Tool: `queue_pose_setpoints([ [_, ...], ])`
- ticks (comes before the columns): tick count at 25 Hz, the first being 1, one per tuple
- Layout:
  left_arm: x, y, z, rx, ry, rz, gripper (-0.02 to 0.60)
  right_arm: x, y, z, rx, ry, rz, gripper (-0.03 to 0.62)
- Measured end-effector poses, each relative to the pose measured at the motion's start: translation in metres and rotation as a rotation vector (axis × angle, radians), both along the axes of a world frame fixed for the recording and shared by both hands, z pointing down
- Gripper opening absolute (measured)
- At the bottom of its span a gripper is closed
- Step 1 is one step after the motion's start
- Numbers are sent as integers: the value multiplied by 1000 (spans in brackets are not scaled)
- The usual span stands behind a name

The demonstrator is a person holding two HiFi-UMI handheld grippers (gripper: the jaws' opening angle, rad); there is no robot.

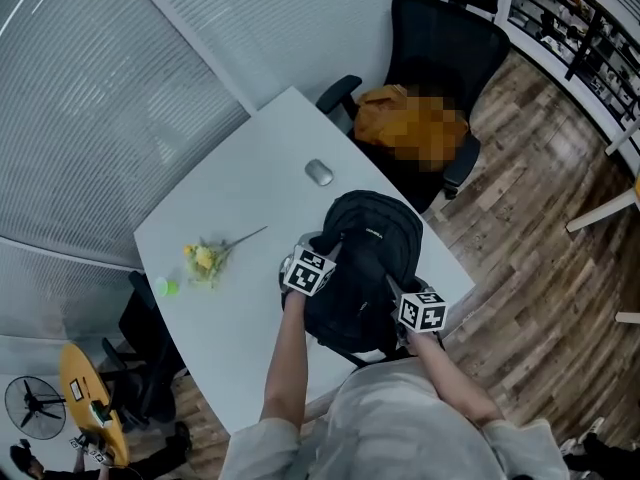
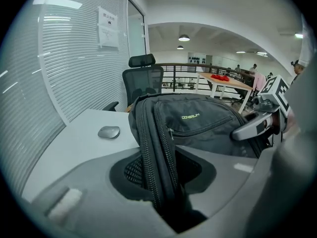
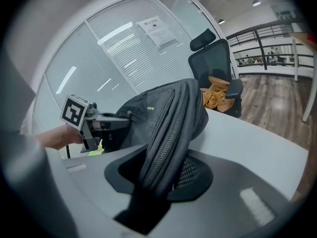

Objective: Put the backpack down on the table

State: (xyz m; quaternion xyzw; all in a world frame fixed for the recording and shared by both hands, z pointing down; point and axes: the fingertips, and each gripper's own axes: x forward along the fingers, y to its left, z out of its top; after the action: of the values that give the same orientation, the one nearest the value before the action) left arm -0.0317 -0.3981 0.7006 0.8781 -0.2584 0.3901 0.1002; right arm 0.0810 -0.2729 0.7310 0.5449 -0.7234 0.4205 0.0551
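The black backpack (image 1: 362, 268) is already over the white tabletop (image 1: 235, 203), at the corner nearest the person. It lies lengthwise between the two grippers, with its top end pointing toward the office chair (image 1: 440, 43) on the far side. In both gripper views its lower side appears to meet the table surface, so most of its weight probably rests there, though the exact line of contact is hidden behind the bag's bulk. Its near end sits right at the table edge and may overhang slightly. The left gripper (image 1: 320, 253) is clamped on the zippered side seam at the bag's left. That band of fabric runs straight down between its jaws and fills the gap, though the hold looks fairly loose. The right gripper (image 1: 405, 303) grasps the matching zippered fold on the bag's right side in the same way, with the fabric pinched between its jaws. A grey mouse (image 1: 319, 172) lies well apart from the bag toward the far edge, and a small bunch of yellow flowers (image 1: 205, 258) lies off to the left, so neither is in the way. Lowering looks essentially complete. What remains, by this reading, is to let the bag settle fully, let go on both sides and draw the grippers back, perhaps after nudging it further from the edge.
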Motion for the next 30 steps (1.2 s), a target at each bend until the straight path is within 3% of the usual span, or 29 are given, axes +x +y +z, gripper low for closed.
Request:
queue_pose_setpoints([
  [15, -15, -24, 54, -111, -19, -94, 175, 9, -26, 44, -90, 122, -59, 153],
  [21, -21, -32, 75, -148, -46, -113, 212, 11, -31, 59, -133, 223, -79, 199],
  [30, -26, -39, 112, -110, -151, -163, 285, 18, -35, 76, -174, 329, -95, 261],
])
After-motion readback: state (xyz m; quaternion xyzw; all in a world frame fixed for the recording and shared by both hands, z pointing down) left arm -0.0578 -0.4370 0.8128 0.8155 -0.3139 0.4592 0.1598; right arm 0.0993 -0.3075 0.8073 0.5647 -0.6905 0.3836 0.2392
